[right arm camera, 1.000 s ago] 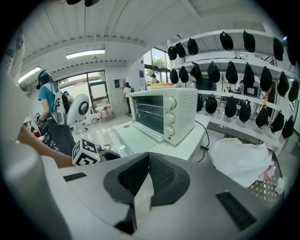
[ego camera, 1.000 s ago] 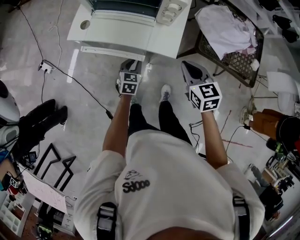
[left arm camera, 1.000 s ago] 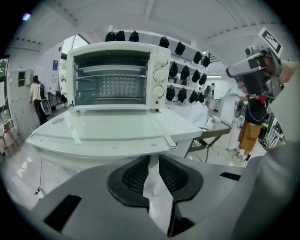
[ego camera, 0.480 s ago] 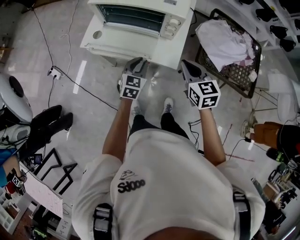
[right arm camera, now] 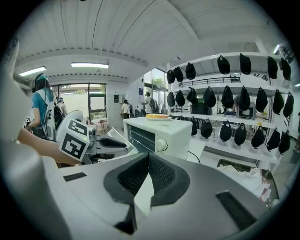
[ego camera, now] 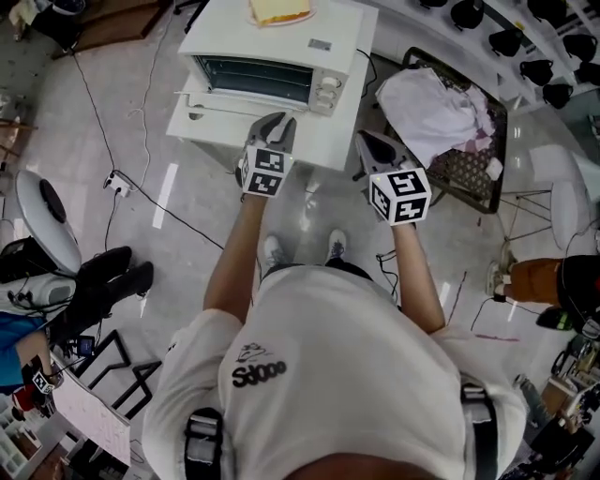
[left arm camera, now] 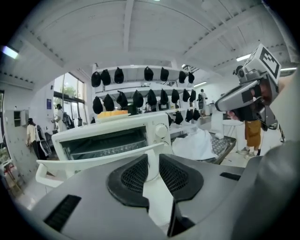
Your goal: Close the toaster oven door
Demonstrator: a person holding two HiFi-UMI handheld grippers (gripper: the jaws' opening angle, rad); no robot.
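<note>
A white toaster oven (ego camera: 272,52) stands on a white table (ego camera: 328,141), with a plate of yellow food (ego camera: 278,9) on top. Its door (ego camera: 234,101) hangs folded down, and the cavity shows in the left gripper view (left arm camera: 101,143). My left gripper (ego camera: 278,120) hovers over the table's front edge, just short of the door. Its jaws stand apart with nothing between them (left arm camera: 153,164), and the door's handle bar (left arm camera: 93,160) lies beyond. My right gripper (ego camera: 367,141) is to the right, by the table's corner, with jaw tips touching (right arm camera: 149,158). From that side the oven (right arm camera: 159,131) sits ahead.
A wire basket of white clothes (ego camera: 445,94) stands right of the table. Cables and a power strip (ego camera: 114,178) cross the floor at left, near a white fan (ego camera: 47,220) and black bags (ego camera: 98,286). Shelves of black caps (ego camera: 525,52) line the far right. People stand in the background (right arm camera: 40,110).
The view has swung forward, so the oven and its top are now in full sight. Both grippers have come up closer to the table's front edge.
</note>
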